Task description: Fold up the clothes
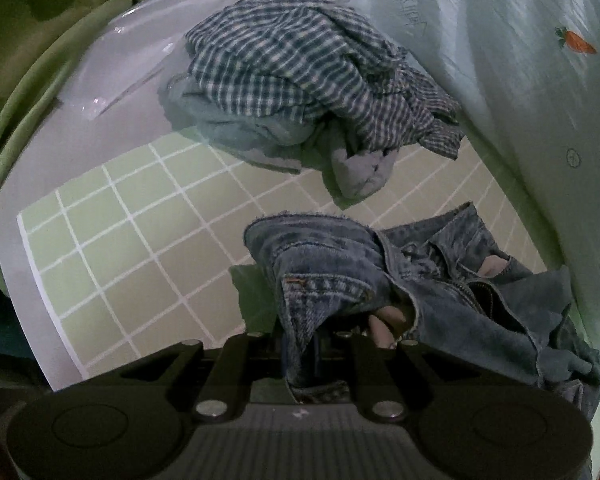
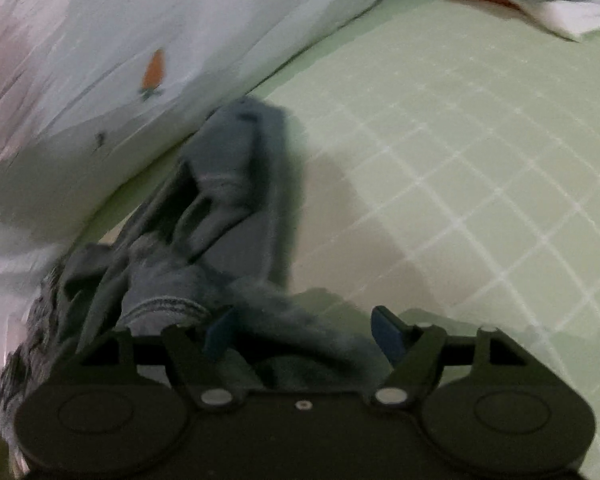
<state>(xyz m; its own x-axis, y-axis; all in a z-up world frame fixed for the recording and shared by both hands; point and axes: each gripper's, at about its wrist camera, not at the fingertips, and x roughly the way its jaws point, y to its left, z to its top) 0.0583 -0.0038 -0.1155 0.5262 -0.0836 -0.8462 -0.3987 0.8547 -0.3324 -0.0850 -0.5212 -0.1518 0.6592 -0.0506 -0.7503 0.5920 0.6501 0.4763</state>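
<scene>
Left hand-held gripper (image 1: 300, 344): jaws clamped on a fold of the jeans (image 1: 420, 280), which lie crumpled on the green checked sheet (image 1: 120, 260) beside the carrot-print quilt (image 1: 540, 100). Right hand-held gripper (image 2: 300, 332): jaws spread, denim lying between them, not pinched. Plaid shirt (image 1: 300, 72) bunched farther off.

We find no text that we can read with confidence. On the pale plastic sheet (image 1: 440, 40), up and right of the checked garment (image 1: 300, 80), raised lettering (image 1: 410, 2) stands inside an embossed outline, too blurred to make out.
</scene>
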